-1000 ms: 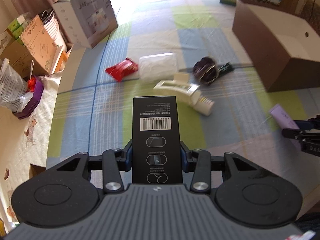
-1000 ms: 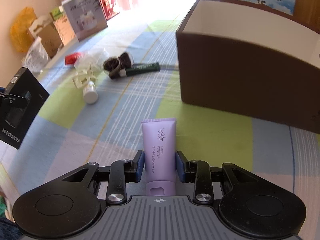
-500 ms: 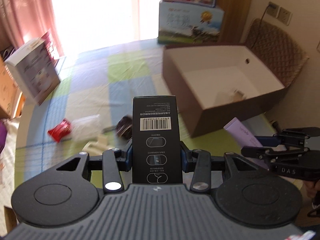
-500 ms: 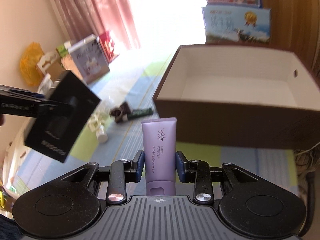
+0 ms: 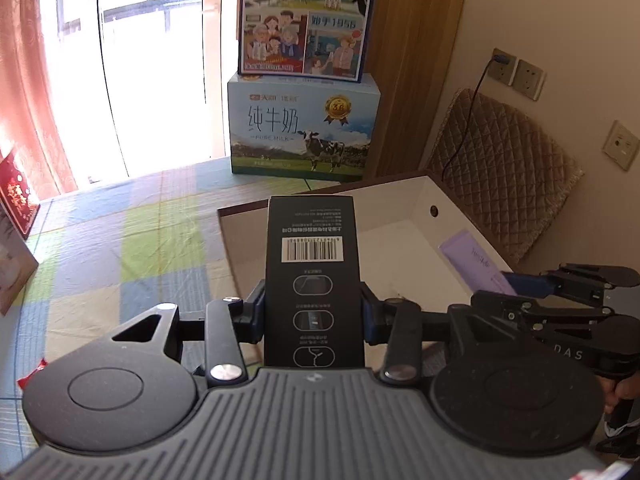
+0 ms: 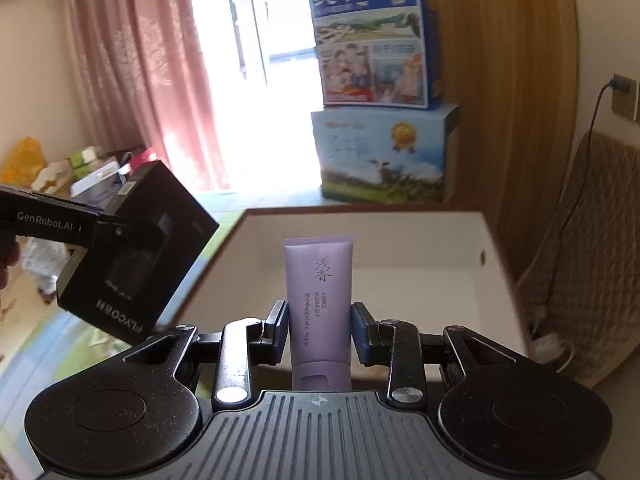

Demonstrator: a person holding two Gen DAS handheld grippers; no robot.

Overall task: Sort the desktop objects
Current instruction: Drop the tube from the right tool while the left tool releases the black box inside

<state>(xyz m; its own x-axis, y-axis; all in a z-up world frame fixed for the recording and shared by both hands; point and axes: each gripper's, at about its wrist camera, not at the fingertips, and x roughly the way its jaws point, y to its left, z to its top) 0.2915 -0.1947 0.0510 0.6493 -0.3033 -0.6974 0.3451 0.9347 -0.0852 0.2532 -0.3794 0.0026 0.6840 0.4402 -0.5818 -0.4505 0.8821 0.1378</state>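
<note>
Here, matte black carton (image 5: 315, 280) clamped; glossy lilac tube (image 6: 319, 304) clamped.

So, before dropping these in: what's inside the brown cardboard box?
The brown cardboard box shows bare white walls and floor. The black carton and purple tube cover part of the floor, so contents there cannot be seen.

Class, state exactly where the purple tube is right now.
The purple tube is clamped in the right tool, held above the open brown box; in the left wrist view it shows at right, over the box's right side.
</note>
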